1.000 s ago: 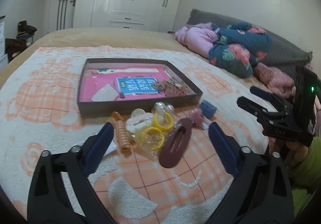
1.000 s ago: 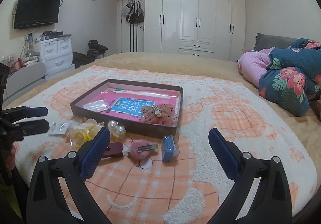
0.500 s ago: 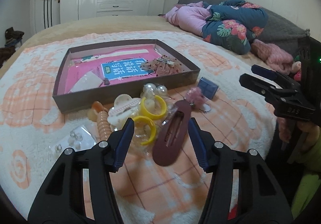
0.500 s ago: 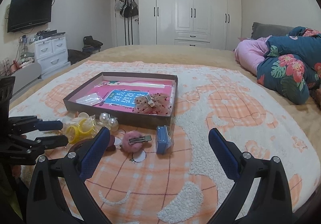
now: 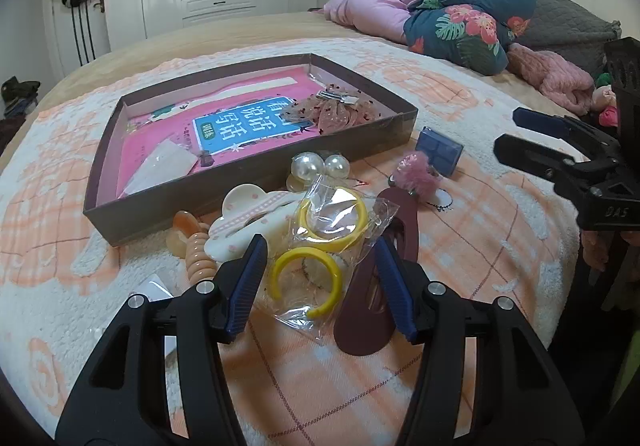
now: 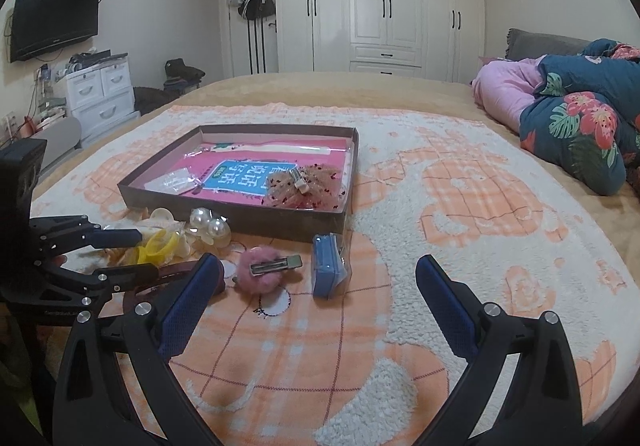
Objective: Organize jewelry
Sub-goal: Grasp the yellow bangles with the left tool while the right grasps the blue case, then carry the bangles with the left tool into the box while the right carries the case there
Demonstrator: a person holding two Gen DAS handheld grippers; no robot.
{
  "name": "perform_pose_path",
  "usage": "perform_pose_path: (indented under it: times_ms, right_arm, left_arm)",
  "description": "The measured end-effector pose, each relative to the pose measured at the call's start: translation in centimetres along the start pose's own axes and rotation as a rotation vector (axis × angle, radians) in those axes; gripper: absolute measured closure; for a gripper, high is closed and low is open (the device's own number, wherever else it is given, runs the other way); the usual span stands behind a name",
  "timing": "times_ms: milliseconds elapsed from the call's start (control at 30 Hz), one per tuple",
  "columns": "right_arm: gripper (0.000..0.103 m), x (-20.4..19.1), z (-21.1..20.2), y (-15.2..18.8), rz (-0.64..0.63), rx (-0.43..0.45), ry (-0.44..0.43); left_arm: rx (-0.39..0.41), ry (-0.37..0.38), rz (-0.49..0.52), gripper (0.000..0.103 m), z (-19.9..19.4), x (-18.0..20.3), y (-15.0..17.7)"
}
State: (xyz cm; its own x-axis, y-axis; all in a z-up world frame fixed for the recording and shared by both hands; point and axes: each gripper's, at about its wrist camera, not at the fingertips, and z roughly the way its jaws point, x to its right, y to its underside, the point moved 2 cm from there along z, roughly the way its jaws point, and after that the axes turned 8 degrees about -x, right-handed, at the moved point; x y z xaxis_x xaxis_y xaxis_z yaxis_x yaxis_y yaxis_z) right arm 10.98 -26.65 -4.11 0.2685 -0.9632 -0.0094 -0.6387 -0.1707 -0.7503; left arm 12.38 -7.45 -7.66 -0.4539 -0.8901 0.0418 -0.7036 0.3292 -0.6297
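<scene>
Along the near wall of the brown tray (image 5: 248,190) most of the jewelry is still heaped on the blanket (image 5: 480,254), so the sorting looks barely begun. Inside the tray lie only a sequined bow clip (image 5: 336,110), a small clear packet (image 5: 160,166) and a pink booklet (image 5: 240,126). Outside it, just in front, sit the bagged yellow bangles (image 5: 320,246), a white cloud clip (image 5: 248,222), a pearl clip (image 5: 320,166), an orange spiral tie (image 5: 198,258) and a maroon oval clip (image 5: 380,278); the pink pompom clip (image 6: 264,270) and blue case (image 6: 328,266) lie off the tray's near right corner. The left gripper (image 5: 320,282) hovers half-open, straddling the bangle bag without visibly pinching it. The right gripper (image 6: 316,286) is wide open and empty, short of the pompom. Nearly everything is left to place.
</scene>
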Motion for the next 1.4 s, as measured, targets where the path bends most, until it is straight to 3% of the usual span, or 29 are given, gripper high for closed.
perform_pose_path:
  times_ms: [200,267,600,800,1067,1400]
  right_arm:
    - [0.011,0.2,2.7,-0.4,0.002,-0.075,-0.014]
    - [0.025,0.6,3.8,-0.5,0.018,-0.116,-0.017]
    - [0.079,1.9,6.8,-0.5,0.078,-0.207,-0.052]
    - [0.079,1.8,5.9,-0.4,0.073,-0.176,-0.059]
    - [0.079,2.0,4.4,-0.2,0.089,-0.147,-0.064]
    - [0.079,1.5,2.6,-0.2,0.078,-0.114,-0.072]
  left_arm:
    - [-0.003,0.044,-0.022,0.060,0.3,-0.3,-0.2]
    - [-0.003,0.068,-0.046,0.066,0.3,-0.7,-0.3]
    - [-0.016,0.132,-0.068,0.068,0.8,-1.1,-0.7]
    - [-0.014,0.138,-0.070,0.077,0.9,-1.2,-0.9]
    - [-0.007,0.140,-0.072,0.078,0.5,-0.8,-0.7]
    - [0.056,0.143,-0.103,0.078,-1.7,-1.2,-1.0]
